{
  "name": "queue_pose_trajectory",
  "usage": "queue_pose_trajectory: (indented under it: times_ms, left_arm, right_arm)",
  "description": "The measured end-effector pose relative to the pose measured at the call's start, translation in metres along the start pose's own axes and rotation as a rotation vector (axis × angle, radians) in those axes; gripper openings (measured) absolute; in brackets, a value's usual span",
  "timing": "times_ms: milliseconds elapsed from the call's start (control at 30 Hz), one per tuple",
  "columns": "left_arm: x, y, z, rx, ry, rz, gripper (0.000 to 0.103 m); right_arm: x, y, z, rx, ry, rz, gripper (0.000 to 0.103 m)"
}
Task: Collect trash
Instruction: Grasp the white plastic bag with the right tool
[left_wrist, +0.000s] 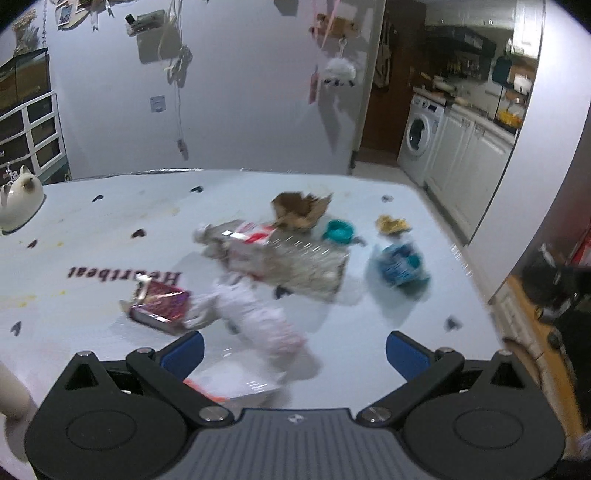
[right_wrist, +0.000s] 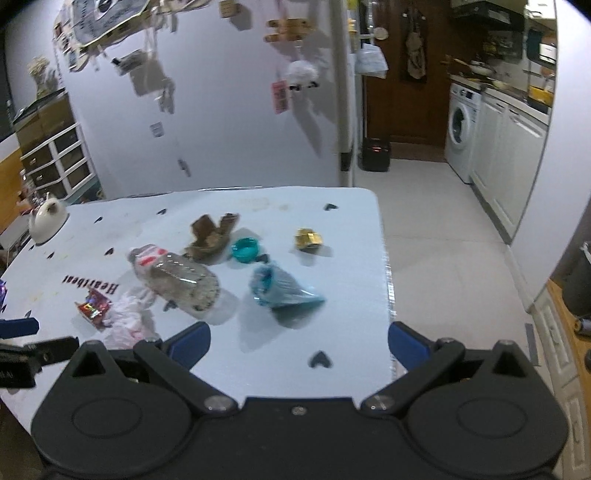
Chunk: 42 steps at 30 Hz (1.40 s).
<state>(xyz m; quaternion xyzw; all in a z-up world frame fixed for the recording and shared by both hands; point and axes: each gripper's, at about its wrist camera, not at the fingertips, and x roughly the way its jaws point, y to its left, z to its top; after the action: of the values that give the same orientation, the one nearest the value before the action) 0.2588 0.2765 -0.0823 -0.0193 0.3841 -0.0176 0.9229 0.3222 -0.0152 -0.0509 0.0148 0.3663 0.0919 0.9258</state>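
Trash lies on a white table (left_wrist: 92, 236) (right_wrist: 343, 236): a clear plastic package (left_wrist: 295, 262) (right_wrist: 181, 277), brown crumpled paper (left_wrist: 299, 210) (right_wrist: 210, 232), a teal cap (left_wrist: 338, 230) (right_wrist: 244, 249), a gold wrapper (left_wrist: 391, 224) (right_wrist: 308, 238), a blue-teal bag (left_wrist: 400, 264) (right_wrist: 280, 288), a red shiny wrapper (left_wrist: 159, 304) (right_wrist: 94, 304) and white crumpled plastic (left_wrist: 258, 317) (right_wrist: 129, 314). My left gripper (left_wrist: 294, 350) is open and empty, above the white plastic. My right gripper (right_wrist: 298, 345) is open and empty, just short of the blue-teal bag.
A white cat-shaped teapot (left_wrist: 18, 195) (right_wrist: 46, 219) stands at the table's far left. The table's right edge drops to a tiled floor (right_wrist: 443, 240). A washing machine (right_wrist: 460, 125) and cabinets are beyond. The left gripper's fingers (right_wrist: 18, 326) show at the right view's left edge.
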Motion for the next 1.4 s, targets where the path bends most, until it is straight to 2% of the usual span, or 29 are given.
queue_pose_trajectory:
  times_ms: [133,333,533,667,833,900,1100,1167,1333,1367,1400]
  left_arm:
    - [0.020,0.021,-0.012,0.090,0.051,-0.011,0.103]
    - [0.059,0.042,-0.024,0.228,0.173,-0.089,0.103]
    - [0.096,0.052,-0.021,0.288,0.245,-0.126,0.103]
    - [0.121,0.055,-0.012,0.272,0.297,-0.152,0.103]
    - [0.142,0.065,-0.007,0.190,0.376,-0.195,0.101]
    - [0.142,0.068,-0.006,0.177,0.380,-0.214,0.092]
    - [0.133,0.071,-0.004,0.136,0.358,-0.235,0.076]
    - [0.128,0.072,-0.005,0.118,0.352,-0.230,0.069]
    - [0.116,0.073,-0.012,0.085,0.360,-0.209,0.064]
    - [0.115,0.074,-0.014,0.076,0.362,-0.202,0.056]
    - [0.113,0.076,-0.018,0.053,0.372,-0.200,0.055]
  right_arm:
    - [0.010,0.022,0.005,-0.008,0.004,0.021,0.103]
    - [0.024,0.044,0.013,-0.036,0.026,0.080,0.103]
    - [0.040,0.068,0.023,-0.090,0.060,0.141,0.103]
    - [0.058,0.082,0.033,-0.106,0.082,0.156,0.103]
    - [0.091,0.103,0.043,-0.131,0.145,0.199,0.103]
    - [0.107,0.114,0.046,-0.146,0.178,0.236,0.103]
    - [0.149,0.153,0.043,-0.217,0.284,0.327,0.101]
    - [0.162,0.165,0.040,-0.233,0.310,0.355,0.093]
    - [0.194,0.193,0.029,-0.258,0.386,0.410,0.085]
    - [0.198,0.197,0.026,-0.265,0.399,0.414,0.082]
    - [0.203,0.202,0.023,-0.272,0.414,0.417,0.081]
